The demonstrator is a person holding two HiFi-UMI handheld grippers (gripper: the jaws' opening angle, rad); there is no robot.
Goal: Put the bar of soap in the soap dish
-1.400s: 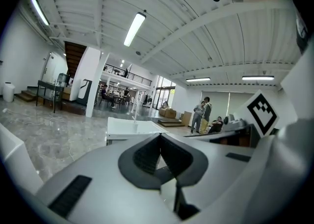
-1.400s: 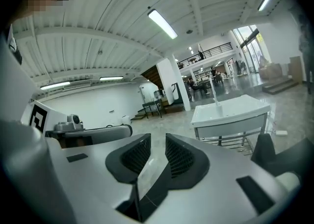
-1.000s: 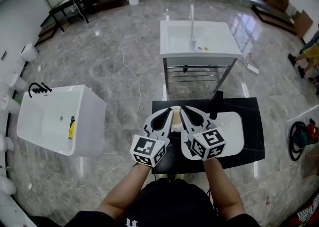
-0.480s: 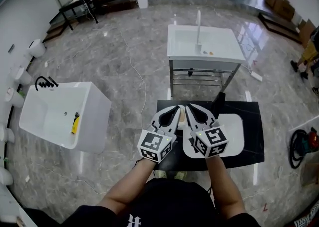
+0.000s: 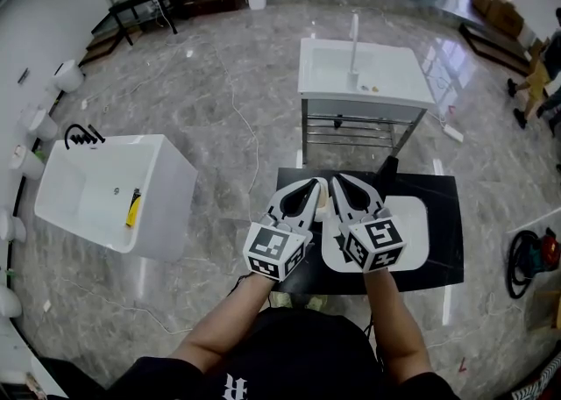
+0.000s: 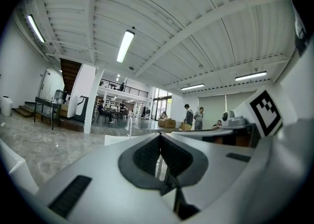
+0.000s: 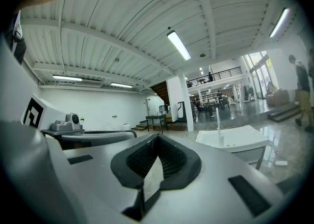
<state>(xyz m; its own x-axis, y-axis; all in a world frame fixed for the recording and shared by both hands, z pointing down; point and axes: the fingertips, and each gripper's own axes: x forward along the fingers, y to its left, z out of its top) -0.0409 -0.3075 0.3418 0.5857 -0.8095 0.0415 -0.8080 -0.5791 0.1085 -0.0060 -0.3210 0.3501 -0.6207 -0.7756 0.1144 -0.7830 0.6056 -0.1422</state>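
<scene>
Over the black counter [image 5: 438, 214] with its white basin [image 5: 414, 233], the person holds both grippers side by side, pointing level. My left gripper [image 5: 313, 186] is shut, its dark pads meeting at the tip, with nothing between them. My right gripper [image 5: 340, 181] is shut and empty too. In the left gripper view, the left gripper [image 6: 159, 137] shows only the hall beyond it. The right gripper [image 7: 156, 137] in its own view shows the same. A small beige patch [image 5: 322, 205] shows between the two grippers. I cannot tell whether it is the soap or the dish.
A black tap [image 5: 384, 174] rises at the counter's far edge. Beyond it stands a white washstand [image 5: 326, 69] with a tall tap. A white bathtub [image 5: 105, 192] sits on the floor at left. Cables run across the marble floor. A person [image 5: 545, 82] is at the right edge.
Both grippers have lifted slightly and stayed together. The beige thing between them, plain a second ago, is now mostly covered by the grippers.
</scene>
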